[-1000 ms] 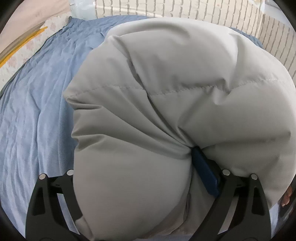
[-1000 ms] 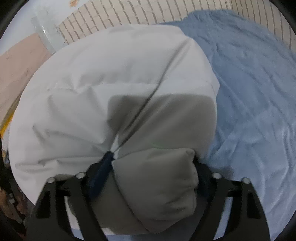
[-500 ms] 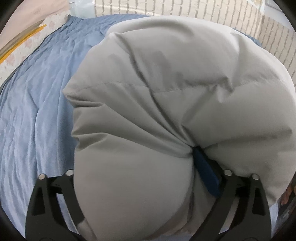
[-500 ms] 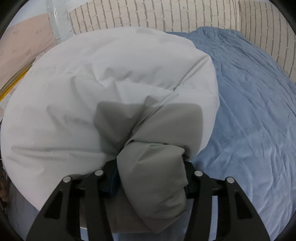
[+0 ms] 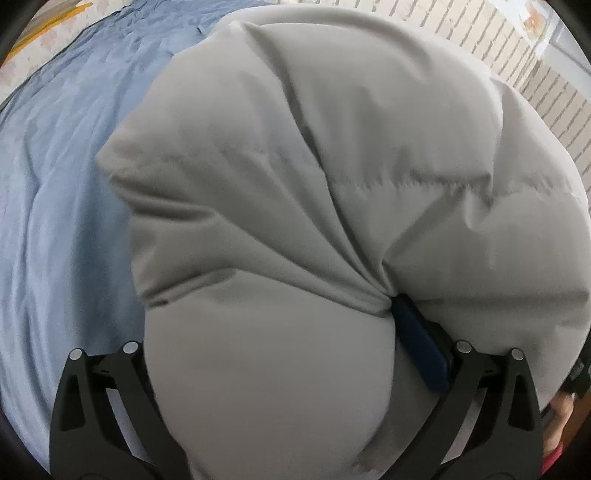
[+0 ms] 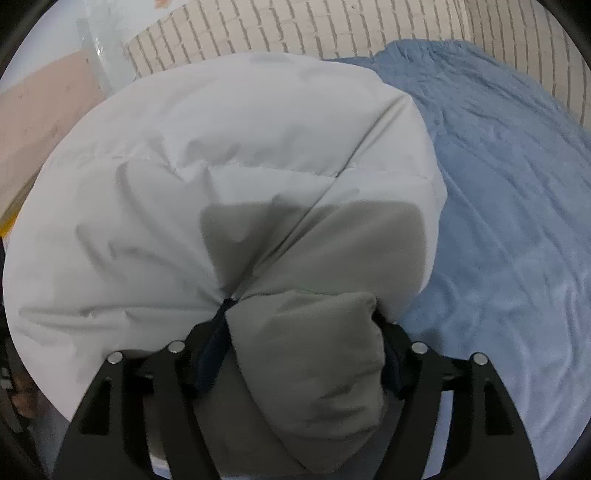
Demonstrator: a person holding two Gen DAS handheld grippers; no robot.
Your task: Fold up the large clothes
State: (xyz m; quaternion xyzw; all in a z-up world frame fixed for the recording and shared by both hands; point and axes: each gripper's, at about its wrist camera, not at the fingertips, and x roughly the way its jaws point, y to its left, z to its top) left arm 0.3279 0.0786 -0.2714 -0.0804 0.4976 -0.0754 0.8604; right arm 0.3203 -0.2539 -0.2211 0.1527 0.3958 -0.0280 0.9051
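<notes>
- Pale grey puffy quilted down jacket [image 5: 332, 206] lies bunched in a thick mound on a wrinkled blue bed sheet [image 5: 62, 206]; it fills most of both wrist views.
- Left gripper [image 5: 273, 373], black two-finger frame with blue pads, has its jaws spread wide around a fat rounded roll of the jacket's near edge.
- Its right blue pad [image 5: 421, 350] is dug into a deep crease of the fabric, with folds radiating out from that spot; the left finger [image 5: 125, 384] sits against the roll's other side, and its pad is hidden behind the padding.
- Reads as a wide grasp on the jacket roll, though the hidden left pad leaves contact on that side unconfirmed.
- Right gripper [image 6: 299, 354], same black frame, has a darker shaded fold of the jacket between its fingers; the jaws are opening at this moment.
- Its left blue pad [image 6: 212, 350] touches the fabric where a seam line and creases converge; the right pad [image 6: 391, 362] is mostly buried under the fold, pressed against it.
- Fold bulges out past both pads and hangs down toward the camera.
- Blue sheet is exposed to the left of the mound in the left view and to the right of it in the right view.
- Cream brick-pattern wall [image 6: 332, 26] runs behind the bed.
- Pinkish panel [image 6: 40, 107] sits at far left of the right view.
- Quilting seam [image 5: 388, 177] runs across the jacket's top.
</notes>
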